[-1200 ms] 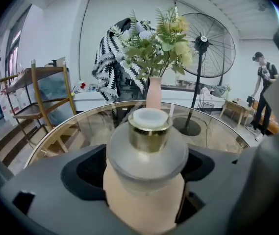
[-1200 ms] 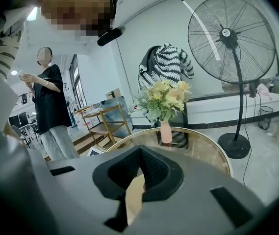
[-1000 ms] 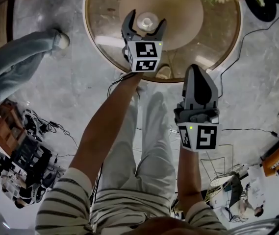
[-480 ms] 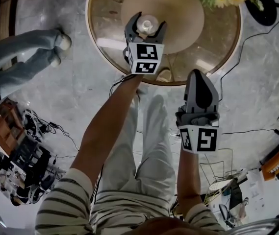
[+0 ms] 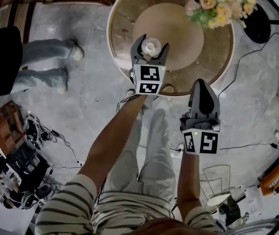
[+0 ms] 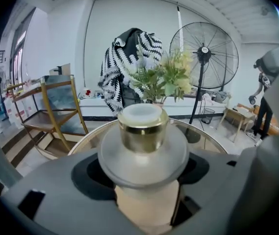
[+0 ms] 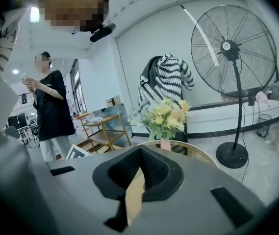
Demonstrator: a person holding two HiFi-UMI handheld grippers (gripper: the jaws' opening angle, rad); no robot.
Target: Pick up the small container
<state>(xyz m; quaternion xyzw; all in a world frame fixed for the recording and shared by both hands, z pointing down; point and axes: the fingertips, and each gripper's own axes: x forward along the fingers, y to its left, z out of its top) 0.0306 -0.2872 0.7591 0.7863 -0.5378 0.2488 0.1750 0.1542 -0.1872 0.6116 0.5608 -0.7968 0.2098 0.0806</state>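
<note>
Small container (image 6: 143,126): clamped in my left gripper (image 5: 151,47), over the table (image 5: 122,18); right gripper (image 5: 202,83): jaws together, empty; step: lift; next: raise steadily, upright.

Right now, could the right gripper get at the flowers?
Probably yes. The right gripper points at the table, with the flowers straight ahead and nothing between. Its jaws are shut and empty, so they must open first.

The left claw (image 5: 151,44) has been drawn in from a wider spread and clamped onto the small container (image 5: 149,47). The container has since been raised in that grip above the counter (image 5: 122,33).
</note>
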